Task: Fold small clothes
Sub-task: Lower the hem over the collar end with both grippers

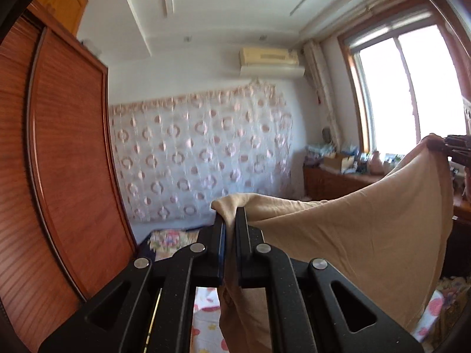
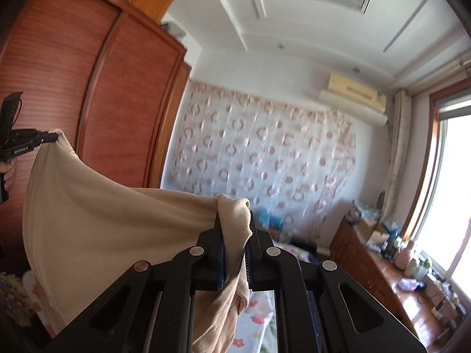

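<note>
A small beige garment [image 1: 368, 235] hangs in the air, stretched between both grippers. My left gripper [image 1: 230, 214] is shut on one corner of it, and the cloth bunches between the jaws and trails down below. My right gripper [image 2: 234, 217] is shut on the other corner of the beige garment [image 2: 103, 223]. In the left wrist view the right gripper [image 1: 441, 145] shows at the far right, pinching the cloth. In the right wrist view the left gripper [image 2: 51, 137] shows at the far left, pinching the cloth.
A bed with a floral sheet [image 1: 206, 309] lies below the garment. A tall wooden wardrobe [image 1: 59, 161] stands at the left. A patterned curtain [image 1: 200, 153] covers the far wall. A cluttered wooden dresser [image 2: 382, 264] stands under the window [image 1: 412, 94] at the right.
</note>
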`<move>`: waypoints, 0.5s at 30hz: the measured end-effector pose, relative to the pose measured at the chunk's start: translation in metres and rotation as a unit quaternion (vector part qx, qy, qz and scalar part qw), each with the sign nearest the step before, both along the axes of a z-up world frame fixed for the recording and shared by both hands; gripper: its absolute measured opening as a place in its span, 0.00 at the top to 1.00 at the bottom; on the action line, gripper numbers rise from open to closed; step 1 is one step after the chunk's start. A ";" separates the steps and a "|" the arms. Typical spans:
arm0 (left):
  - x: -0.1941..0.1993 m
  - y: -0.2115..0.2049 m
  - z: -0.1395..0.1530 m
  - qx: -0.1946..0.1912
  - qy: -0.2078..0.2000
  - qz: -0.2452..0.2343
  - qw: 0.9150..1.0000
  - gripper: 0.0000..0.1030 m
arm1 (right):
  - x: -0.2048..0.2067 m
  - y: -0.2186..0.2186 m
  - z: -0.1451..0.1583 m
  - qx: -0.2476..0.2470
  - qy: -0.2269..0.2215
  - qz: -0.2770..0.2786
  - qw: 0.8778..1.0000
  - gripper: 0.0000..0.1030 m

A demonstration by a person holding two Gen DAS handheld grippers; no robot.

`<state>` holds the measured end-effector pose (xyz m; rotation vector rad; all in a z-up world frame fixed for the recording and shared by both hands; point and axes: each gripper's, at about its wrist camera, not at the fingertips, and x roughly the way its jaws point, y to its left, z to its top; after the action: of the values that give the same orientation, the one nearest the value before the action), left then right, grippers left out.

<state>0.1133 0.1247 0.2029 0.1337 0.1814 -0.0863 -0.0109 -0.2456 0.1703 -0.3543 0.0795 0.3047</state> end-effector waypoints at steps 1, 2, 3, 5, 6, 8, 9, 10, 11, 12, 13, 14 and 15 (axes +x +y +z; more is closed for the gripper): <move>0.017 -0.002 -0.015 0.003 0.014 0.005 1.000 0.94 | 0.020 0.003 -0.013 0.000 0.019 -0.001 1.000 0.90; 0.035 -0.003 -0.032 0.003 0.030 0.009 1.000 0.94 | 0.038 0.007 -0.026 -0.002 0.036 -0.001 0.999 0.90; 0.054 -0.005 -0.049 0.004 0.045 0.012 0.999 0.94 | 0.057 0.011 -0.041 -0.006 0.052 -0.005 0.999 0.90; 0.090 -0.006 -0.083 0.000 0.080 0.018 0.997 0.94 | 0.094 0.016 -0.069 -0.006 0.089 -0.016 0.996 0.90; 0.111 -0.006 -0.102 -0.006 0.102 0.018 0.995 0.94 | 0.112 0.019 -0.084 -0.004 0.109 -0.018 0.994 0.90; 0.138 -0.010 -0.127 -0.010 0.130 0.019 0.991 0.94 | 0.143 0.025 -0.104 -0.013 0.140 -0.028 0.990 0.90; 0.150 -0.014 -0.137 -0.006 0.139 0.020 0.990 0.94 | 0.157 0.028 -0.112 -0.018 0.154 -0.032 0.987 0.90; 0.160 -0.017 -0.145 -0.003 0.146 0.022 0.989 0.94 | 0.171 0.031 -0.117 -0.023 0.168 -0.033 0.985 0.90; 0.168 -0.019 -0.150 -0.003 0.150 0.023 0.988 0.94 | 0.183 0.033 -0.120 -0.026 0.178 -0.033 0.983 0.90; 0.178 -0.021 -0.156 -0.003 0.155 0.025 0.988 0.94 | 0.194 0.035 -0.123 -0.026 0.184 -0.035 0.982 0.90; 0.186 -0.021 -0.160 -0.004 0.160 0.027 0.987 0.94 | 0.205 0.037 -0.125 -0.025 0.191 -0.038 0.981 0.90; 0.194 -0.020 -0.165 -0.007 0.166 0.028 0.986 0.94 | 0.216 0.040 -0.124 -0.021 0.199 -0.039 0.979 0.90; 0.202 -0.020 -0.169 -0.008 0.172 0.029 0.985 0.94 | 0.225 0.043 -0.120 -0.017 0.205 -0.040 0.978 0.90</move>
<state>0.3156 0.1047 0.0339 0.0964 0.5285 -0.0517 0.2146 -0.2026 0.0502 -0.3174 0.5039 0.2938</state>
